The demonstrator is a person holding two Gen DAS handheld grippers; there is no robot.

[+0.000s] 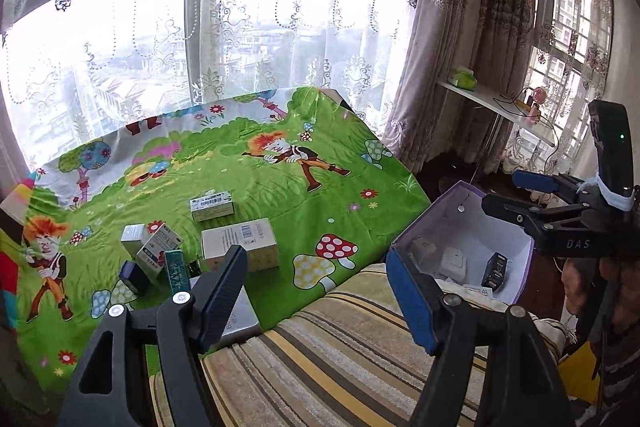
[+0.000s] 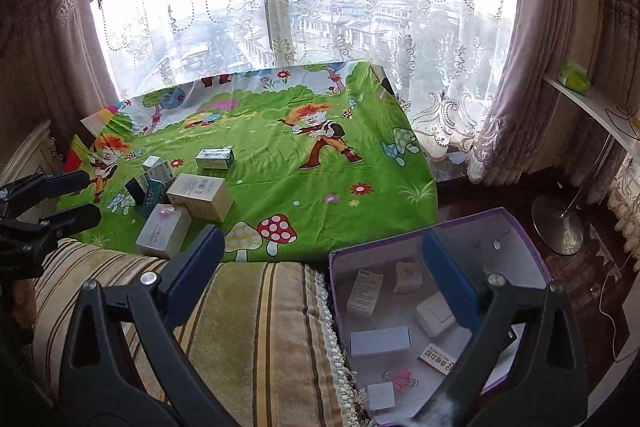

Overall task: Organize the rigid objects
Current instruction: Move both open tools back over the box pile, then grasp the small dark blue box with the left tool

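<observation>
Right wrist view: my fingers gape wide and empty, probably above the purple box; small boxes lie ahead-left.

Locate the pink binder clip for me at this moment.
In the right wrist view, the pink binder clip lies on the floor of the purple box, near its front edge, between a small white box and a red-lettered card.

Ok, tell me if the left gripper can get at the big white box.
Probably yes. The left gripper is open and empty, and the big white box lies just ahead on the green cloth, its near face unblocked.
</observation>
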